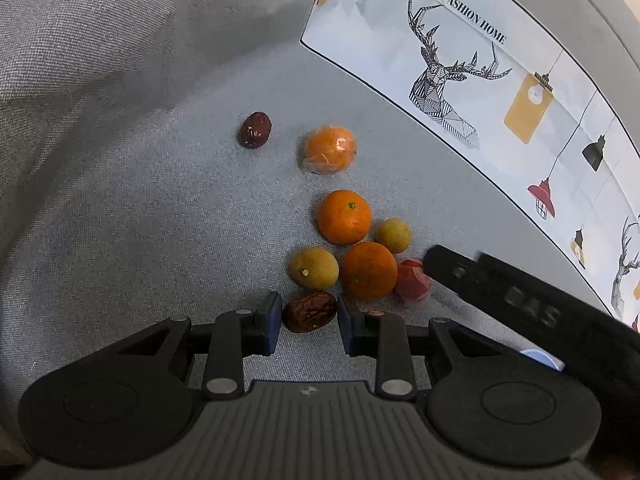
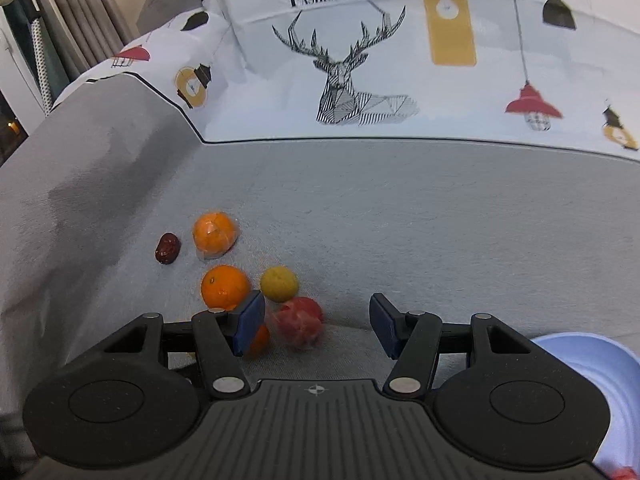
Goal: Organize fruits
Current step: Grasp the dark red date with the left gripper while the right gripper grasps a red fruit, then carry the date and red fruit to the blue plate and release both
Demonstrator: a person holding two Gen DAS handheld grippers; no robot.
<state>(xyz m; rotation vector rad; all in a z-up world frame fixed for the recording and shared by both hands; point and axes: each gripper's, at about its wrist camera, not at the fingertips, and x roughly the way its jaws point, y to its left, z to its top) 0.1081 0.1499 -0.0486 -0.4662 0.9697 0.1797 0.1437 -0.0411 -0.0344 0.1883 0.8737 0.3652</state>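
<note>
wrinkled brown date caught in my left jaws

grey cloth (image 1: 140, 200) covers the whole work surface, soft enough that the fruit sits where it lands. my left gripper (image 1: 308, 316) is clamped on a wrinkled dried date (image 1: 310, 312); both blue pads touch its sides, and it rests low on the cloth at six o'clock of the cluster. i judge i took this one first because it lies at the near edge, clear of the rounder fruit.

just past it, at twelve o'clock, a yellow-green fruit (image 1: 314, 268) and a mandarin (image 1: 369, 271) crowd together, with a second mandarin (image 1: 345, 217) and a plastic-wrapped one (image 1: 329, 149) farther out. another date (image 1: 255, 129) lies apart at eleven o'clock.

my right gripper (image 2: 318, 326) hangs released, nothing pressed between its pads, with a wrapped red fruit (image 2: 300, 322) lying between its fingers, nearer the left one. a pale blue bowl (image 2: 592, 364) waits at four o'clock, likely where the sorting goes.
</note>
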